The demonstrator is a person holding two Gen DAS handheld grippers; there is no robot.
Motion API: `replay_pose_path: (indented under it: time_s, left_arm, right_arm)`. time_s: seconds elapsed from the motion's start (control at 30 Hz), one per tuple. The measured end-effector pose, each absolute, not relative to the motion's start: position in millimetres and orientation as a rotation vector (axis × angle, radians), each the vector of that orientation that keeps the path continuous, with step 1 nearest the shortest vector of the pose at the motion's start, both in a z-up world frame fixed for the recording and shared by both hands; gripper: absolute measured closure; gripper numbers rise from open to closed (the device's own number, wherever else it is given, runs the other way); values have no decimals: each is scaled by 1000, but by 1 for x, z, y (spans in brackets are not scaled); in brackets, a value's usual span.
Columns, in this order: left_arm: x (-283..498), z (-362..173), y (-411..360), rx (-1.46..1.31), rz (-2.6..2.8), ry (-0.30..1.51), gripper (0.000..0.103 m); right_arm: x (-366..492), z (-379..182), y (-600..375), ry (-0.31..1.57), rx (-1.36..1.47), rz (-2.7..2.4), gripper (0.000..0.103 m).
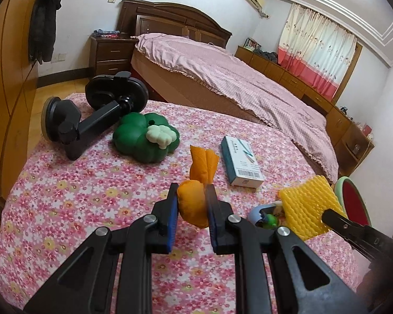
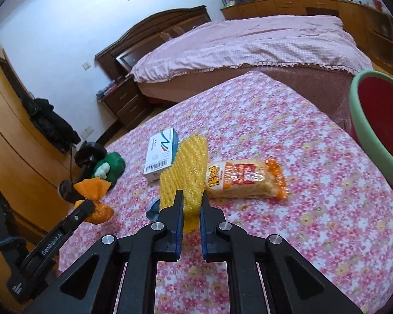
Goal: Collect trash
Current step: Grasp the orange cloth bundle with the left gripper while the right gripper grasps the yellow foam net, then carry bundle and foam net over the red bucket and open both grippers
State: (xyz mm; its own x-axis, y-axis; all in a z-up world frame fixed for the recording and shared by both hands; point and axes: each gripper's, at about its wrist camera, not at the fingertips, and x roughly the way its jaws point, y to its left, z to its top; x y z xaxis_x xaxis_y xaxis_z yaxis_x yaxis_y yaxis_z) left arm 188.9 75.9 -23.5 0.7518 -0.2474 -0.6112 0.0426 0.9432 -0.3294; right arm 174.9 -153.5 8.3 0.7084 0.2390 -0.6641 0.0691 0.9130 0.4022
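Floral tabletop (image 1: 65, 209) | left hand-held gripper (image 1: 190, 204) clamps orange bag (image 1: 194, 201) | right hand-held gripper (image 2: 191, 206) clamps yellow foam net (image 2: 186, 172)

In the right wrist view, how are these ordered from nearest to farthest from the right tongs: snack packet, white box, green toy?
1. Snack packet, just right of the right tongs, which grip the yellow foam net.
2. White box, behind the net, slightly left.
3. Green toy, far left.
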Motion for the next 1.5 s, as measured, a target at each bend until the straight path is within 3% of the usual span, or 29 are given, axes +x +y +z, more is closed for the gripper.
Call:
replay_pose_path:
  time_s: [0.8, 1.5]
  left_arm:
    - [154, 29, 12, -261, -339, 657, 84]
    - [162, 56, -142, -156, -619, 731, 84]
  right_arm:
    - [102, 40, -246, 623, 555, -43, 93]
    - [65, 39, -356, 523, 700, -198, 93]
